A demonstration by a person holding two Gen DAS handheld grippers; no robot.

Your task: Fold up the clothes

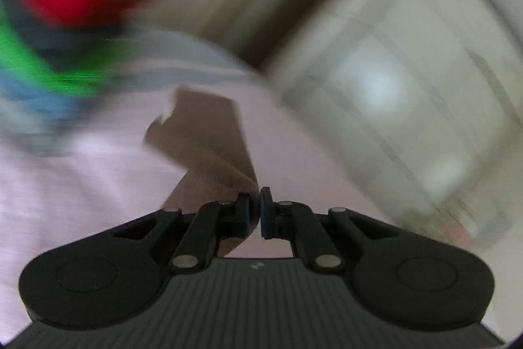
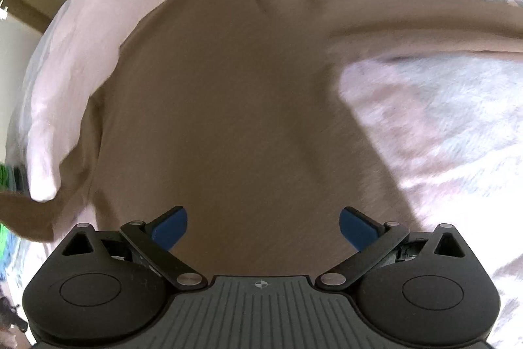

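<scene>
The left gripper (image 1: 256,211) pinches an edge of the brown garment (image 2: 228,120); a fast pull may slip it free (right gripper (image 2: 263,228) gapes, empty) and bunch it on the bed (image 2: 441,120).

A plain brown garment (image 2: 228,120) lies spread across a pale pink bedsheet (image 2: 441,126), one sleeve trailing toward three o'clock.

Motion blur smears the left wrist view: red, green and blue shapes (image 1: 49,31) at ten o'clock cannot be identified, nor the pale doorway (image 1: 376,80) at two o'clock. In the right wrist view the brown garment (image 2: 228,120) runs off the right edge at three o'clock.
</scene>
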